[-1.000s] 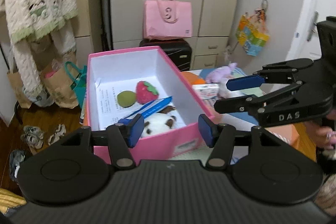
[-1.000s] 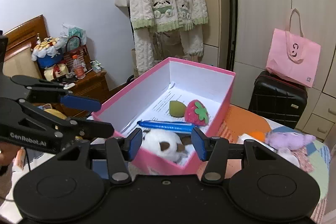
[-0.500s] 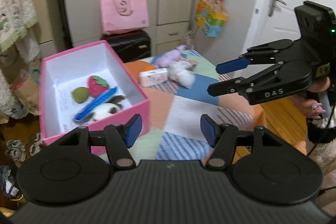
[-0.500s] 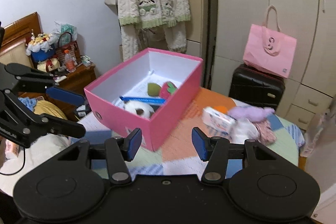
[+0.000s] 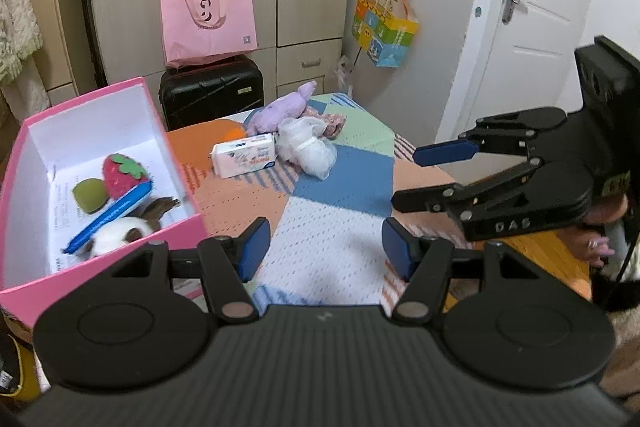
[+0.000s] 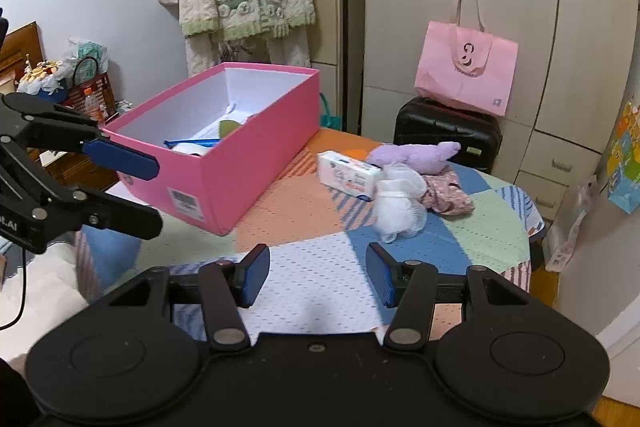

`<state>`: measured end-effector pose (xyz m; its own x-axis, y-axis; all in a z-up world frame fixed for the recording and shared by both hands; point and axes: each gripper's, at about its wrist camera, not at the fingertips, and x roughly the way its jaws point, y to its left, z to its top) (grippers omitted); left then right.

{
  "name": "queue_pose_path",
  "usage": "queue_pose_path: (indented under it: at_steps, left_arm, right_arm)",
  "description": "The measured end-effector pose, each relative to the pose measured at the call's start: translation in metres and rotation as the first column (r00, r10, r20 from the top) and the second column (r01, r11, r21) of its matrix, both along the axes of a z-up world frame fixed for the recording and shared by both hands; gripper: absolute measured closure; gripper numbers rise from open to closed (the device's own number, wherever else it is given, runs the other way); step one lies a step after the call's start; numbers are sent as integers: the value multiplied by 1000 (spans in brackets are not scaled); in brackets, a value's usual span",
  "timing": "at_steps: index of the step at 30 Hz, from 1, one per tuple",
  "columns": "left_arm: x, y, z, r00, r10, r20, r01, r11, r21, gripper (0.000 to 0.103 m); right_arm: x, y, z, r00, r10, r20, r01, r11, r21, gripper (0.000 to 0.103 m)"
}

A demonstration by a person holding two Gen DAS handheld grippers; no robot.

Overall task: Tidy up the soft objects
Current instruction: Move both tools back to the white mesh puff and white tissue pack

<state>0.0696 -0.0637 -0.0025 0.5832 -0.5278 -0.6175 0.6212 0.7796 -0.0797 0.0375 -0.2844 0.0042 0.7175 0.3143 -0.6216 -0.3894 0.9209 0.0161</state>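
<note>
Currently, per the two wrist views:
left gripper (image 5: 325, 247): jaws apart, having just been opening, nothing between the blue pads; hovers over the white mesh patch at the near edge of the table (image 5: 332, 227).
right gripper (image 6: 318, 275): jaws apart, nothing between them; also above the near edge, over the white patch.
cross-view: each gripper shows in the other's camera, side-on, with its pads apart; a hand (image 5: 600, 243) holds the right one.
pink box (image 6: 240, 163): open-topped, on the table's left side, long axis running from the near-left edge toward the far edge.
box contents: strawberry plush (image 5: 122, 175), green round plush (image 5: 89, 194), blue pen (image 5: 108, 217) lying diagonally, white-and-brown plush (image 5: 120, 233) at the near end; paper sheet under them.
loose items: clustered toward the far edge, right of the box and well apart from both grippers.
tissue pack (image 6: 347, 175): flat, nearest the box.
white mesh pouf (image 6: 400, 205): touching the tissue pack's right end.
purple plush (image 6: 416, 155): behind the pouf, at the far edge.
floral fabric piece (image 6: 446, 193): right of the pouf, partly hidden; probably a scrunchie or small pouch, can't tell.
off-table: black suitcase (image 5: 212, 91) with pink tote bag (image 5: 208, 19) on top, against the wardrobe (image 6: 500, 7).
</note>
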Motion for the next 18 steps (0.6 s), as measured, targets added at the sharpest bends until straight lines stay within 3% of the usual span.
queue_pose_path:
  at_steps: [10, 18]
  left_arm:
    - [47, -45, -32, 987, 158, 33, -157, 987, -32, 42]
    - [101, -72, -52, 953, 299, 55, -296, 953, -64, 38]
  right_arm:
    - [41, -26, -41, 997, -24, 71, 26, 999, -38, 44]
    - [92, -24, -65, 994, 66, 90, -57, 994, -97, 44]
